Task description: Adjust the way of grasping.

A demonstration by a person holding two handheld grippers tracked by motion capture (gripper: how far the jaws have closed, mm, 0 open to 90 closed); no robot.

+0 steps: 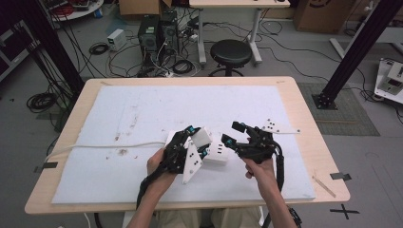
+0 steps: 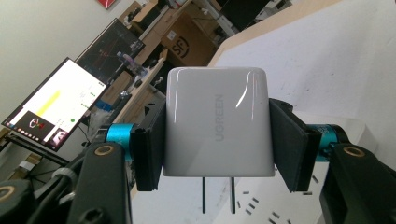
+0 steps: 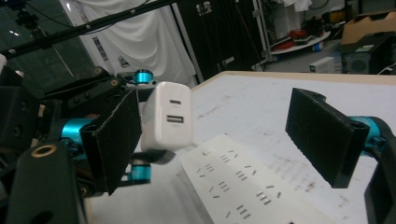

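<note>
The left gripper (image 1: 197, 138) is held low over the white mat (image 1: 142, 109), pointing away from the person. A white UGREEN charger (image 2: 217, 122) is squeezed between its two black pads (image 2: 148, 151), prongs down, just above the white power strip (image 1: 217, 153). The right gripper (image 1: 234, 134) is held beside it, jaws wide apart with nothing between them

In the high view, the left tool (image 1: 192, 142) covers most of the white square plastic charger (image 1: 201, 137), and we cannot see its two metal prongs there. The long white plastic power strip (image 1: 219, 153) is partly hidden behind both tools. In the left gripper view the picture's bottom edge cuts this strip (image 2: 261, 205). Its slots are too small to count.
</note>
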